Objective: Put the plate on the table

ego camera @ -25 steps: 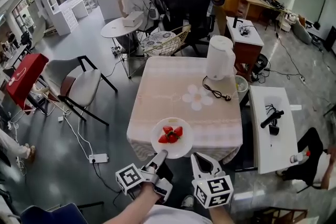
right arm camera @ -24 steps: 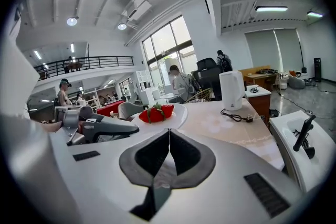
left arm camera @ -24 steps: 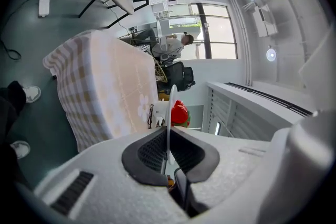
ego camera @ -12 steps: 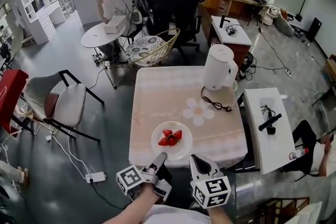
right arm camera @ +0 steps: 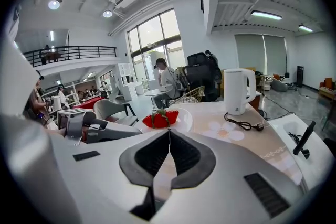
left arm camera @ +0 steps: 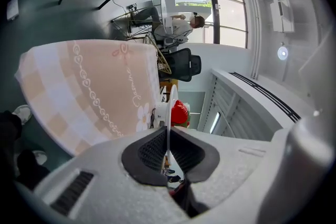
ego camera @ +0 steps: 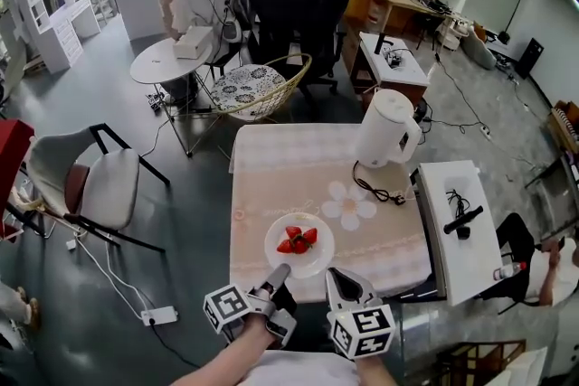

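Pinching the plate (ego camera: 299, 246) by just its near rim, the left gripper (ego camera: 276, 272) has its jaws clamped almost together on that thin white edge, which shows best in the left gripper view (left arm camera: 169, 136). The right gripper (ego camera: 342, 277) sits just beside it, jaws together with nothing between them, so it's no help holding things up.

The plate hangs over the near part of the table (ego camera: 271, 172). I honestly can't tell if it's touching the tablecloth (ego camera: 249, 240) yet.

My worries, as guesses:
- It's a one-sided grip on the rim with the strawberries (ego camera: 298, 240) piled in the middle. If the plate sags or tilts, they roll off.
- It's close to the near table edge. Let go too early and it could overhang and tip to the floor.
- Sliding it forward could bunch the cloth.

The kettle (ego camera: 387, 129) is well apart, so no issue there.
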Tool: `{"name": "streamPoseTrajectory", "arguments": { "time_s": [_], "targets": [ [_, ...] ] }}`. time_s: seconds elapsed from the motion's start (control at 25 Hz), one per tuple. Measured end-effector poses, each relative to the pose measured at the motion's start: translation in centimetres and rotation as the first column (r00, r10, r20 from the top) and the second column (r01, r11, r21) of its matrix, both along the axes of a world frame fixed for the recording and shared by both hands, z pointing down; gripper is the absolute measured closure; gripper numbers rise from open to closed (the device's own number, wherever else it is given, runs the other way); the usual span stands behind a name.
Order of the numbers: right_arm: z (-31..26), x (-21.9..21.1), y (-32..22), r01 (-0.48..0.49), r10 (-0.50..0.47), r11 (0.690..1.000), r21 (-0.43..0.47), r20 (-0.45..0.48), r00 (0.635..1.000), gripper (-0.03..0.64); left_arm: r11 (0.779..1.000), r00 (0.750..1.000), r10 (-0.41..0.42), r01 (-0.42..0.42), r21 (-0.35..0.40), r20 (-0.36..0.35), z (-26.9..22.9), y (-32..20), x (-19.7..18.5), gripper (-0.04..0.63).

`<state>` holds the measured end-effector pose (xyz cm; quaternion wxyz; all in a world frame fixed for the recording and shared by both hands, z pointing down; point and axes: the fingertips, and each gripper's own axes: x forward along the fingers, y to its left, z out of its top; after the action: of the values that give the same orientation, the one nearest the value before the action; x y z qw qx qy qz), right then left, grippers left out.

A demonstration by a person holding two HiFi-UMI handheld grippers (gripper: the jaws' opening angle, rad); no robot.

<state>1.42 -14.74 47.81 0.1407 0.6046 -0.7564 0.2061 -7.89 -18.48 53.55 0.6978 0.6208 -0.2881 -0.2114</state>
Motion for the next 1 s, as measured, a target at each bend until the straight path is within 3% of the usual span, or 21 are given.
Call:
{"name": "streamPoseTrajectory", "arguments": {
  "time_s": [0.36, 1.0],
  "targets": [
    [0.9, 0.1, -1.8, 0.0, 0.0, 1.0, -0.009, -0.014, 1.0, 0.612, 1.0, 1.0, 0.006, -0.006, 0.0, 0.0, 0.9, -1.9, 0.1, 0.578],
    [3.0, 4.7, -7.4, 0.125, -0.125, 0.991, -0.047, 0.005, 0.992, 0.612, 0.998, 0.998, -0.06, 0.061, -0.032, 0.032, 4.5, -5.6, 4.6, 0.578]
  ]
}}
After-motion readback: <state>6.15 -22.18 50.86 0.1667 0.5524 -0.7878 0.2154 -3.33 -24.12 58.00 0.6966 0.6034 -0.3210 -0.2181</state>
